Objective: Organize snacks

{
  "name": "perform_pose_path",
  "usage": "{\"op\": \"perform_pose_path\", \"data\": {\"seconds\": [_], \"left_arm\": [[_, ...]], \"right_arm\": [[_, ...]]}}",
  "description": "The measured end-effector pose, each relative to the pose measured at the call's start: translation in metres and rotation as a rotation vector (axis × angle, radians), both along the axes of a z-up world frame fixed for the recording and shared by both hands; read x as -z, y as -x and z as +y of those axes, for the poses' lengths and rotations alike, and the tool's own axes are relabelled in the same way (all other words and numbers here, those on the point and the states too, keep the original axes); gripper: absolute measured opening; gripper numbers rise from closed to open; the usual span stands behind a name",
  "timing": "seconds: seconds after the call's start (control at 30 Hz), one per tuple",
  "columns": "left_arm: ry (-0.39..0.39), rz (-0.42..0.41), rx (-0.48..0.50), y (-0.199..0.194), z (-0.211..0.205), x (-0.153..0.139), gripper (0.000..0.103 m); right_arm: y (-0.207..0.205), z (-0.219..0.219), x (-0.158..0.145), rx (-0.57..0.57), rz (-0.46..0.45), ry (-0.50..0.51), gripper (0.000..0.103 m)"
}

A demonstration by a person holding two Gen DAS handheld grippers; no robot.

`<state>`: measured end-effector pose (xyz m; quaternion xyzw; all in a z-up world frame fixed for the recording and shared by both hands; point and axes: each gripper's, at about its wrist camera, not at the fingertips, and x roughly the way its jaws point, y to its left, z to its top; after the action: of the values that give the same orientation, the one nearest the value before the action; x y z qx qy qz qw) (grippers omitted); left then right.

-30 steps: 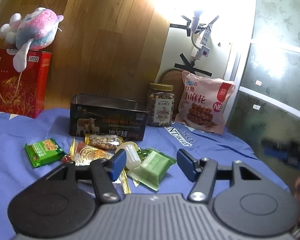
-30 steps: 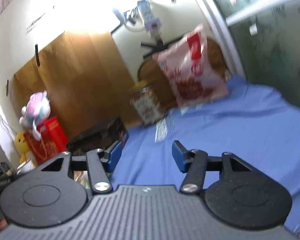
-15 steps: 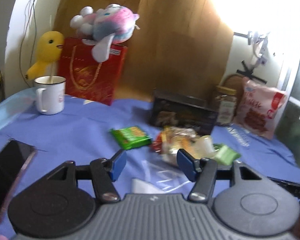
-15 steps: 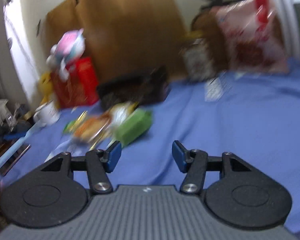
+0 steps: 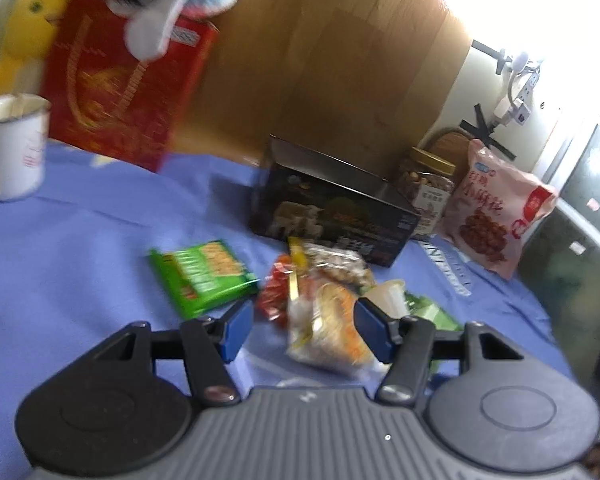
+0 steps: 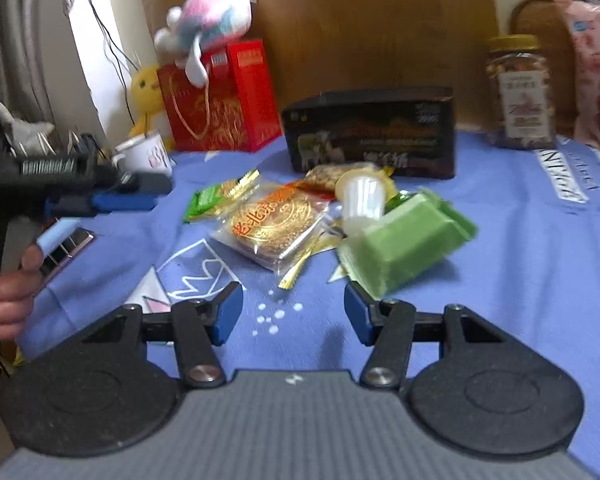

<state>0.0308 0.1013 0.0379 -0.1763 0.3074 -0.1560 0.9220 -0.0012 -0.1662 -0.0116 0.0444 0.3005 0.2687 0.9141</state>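
A pile of snacks lies on the blue cloth in front of an open dark tin box [image 5: 332, 208] [image 6: 372, 136]: a green cracker pack [image 5: 202, 276] [image 6: 208, 200], a clear-wrapped golden pastry [image 5: 328, 328] [image 6: 276, 228], a jelly cup [image 5: 388, 294] [image 6: 360, 196], a light green pack [image 6: 404, 240] and a nut pack [image 5: 336, 260]. My left gripper [image 5: 304, 330] is open and empty just above the pastry. My right gripper [image 6: 292, 312] is open and empty, short of the pile. The left gripper also shows at the left of the right wrist view [image 6: 112, 196].
A nut jar [image 5: 428, 188] [image 6: 520, 92] and a pink snack bag [image 5: 496, 208] stand at the back right. A red gift bag [image 5: 116, 92] [image 6: 220, 100] with plush toys and a white mug [image 5: 10, 148] [image 6: 144, 156] stand at the back left. A phone [image 6: 66, 248] lies at the left edge.
Both grippers have swung toward the snack pile and come closer to it. The left one now hovers over the pastry. Both stay open.
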Motion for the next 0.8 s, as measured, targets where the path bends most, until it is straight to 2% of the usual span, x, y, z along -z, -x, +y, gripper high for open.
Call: {"op": "perform_pose_path", "data": {"seconds": [0.07,0.13,0.17,0.23,0.27,0.37,0.5,0.7,0.73,0.8], "left_arm": [[0.023,0.029,0.023,-0.016,-0.005,0.007,0.057],[0.011,0.063,0.057,-0.028,-0.013,0.016,0.048],[-0.001,0.096,0.073,-0.033,-0.017,0.021,0.030],[0.003,0.165,0.089,-0.037,-0.023,0.033,0.027],[0.029,0.176,0.101,-0.034,-0.023,0.035,0.026],[0.056,0.172,0.060,-0.017,-0.018,0.037,0.023],[0.095,0.169,0.043,-0.002,-0.006,0.037,0.023],[0.023,0.145,0.059,0.006,-0.013,0.027,0.023],[0.020,0.144,0.065,0.008,-0.013,0.027,0.026],[0.043,0.153,0.068,0.010,-0.010,0.029,0.045]], "right_arm": [[-0.008,0.008,0.003,-0.010,0.017,0.012,0.059],[-0.016,0.014,0.005,-0.015,0.027,0.029,0.059],[-0.019,0.017,0.005,-0.012,0.021,0.035,0.059],[-0.026,0.023,0.005,-0.019,0.031,0.041,0.058],[-0.027,0.026,0.005,-0.030,0.033,0.044,0.051],[-0.021,0.034,0.004,-0.045,-0.004,0.104,0.033],[-0.003,0.027,0.004,-0.088,-0.015,0.045,0.023],[0.006,0.031,0.004,-0.076,-0.031,0.050,0.023],[0.008,0.031,0.005,-0.074,-0.027,0.052,0.024],[0.008,0.027,0.008,-0.068,-0.013,0.038,0.028]]}}
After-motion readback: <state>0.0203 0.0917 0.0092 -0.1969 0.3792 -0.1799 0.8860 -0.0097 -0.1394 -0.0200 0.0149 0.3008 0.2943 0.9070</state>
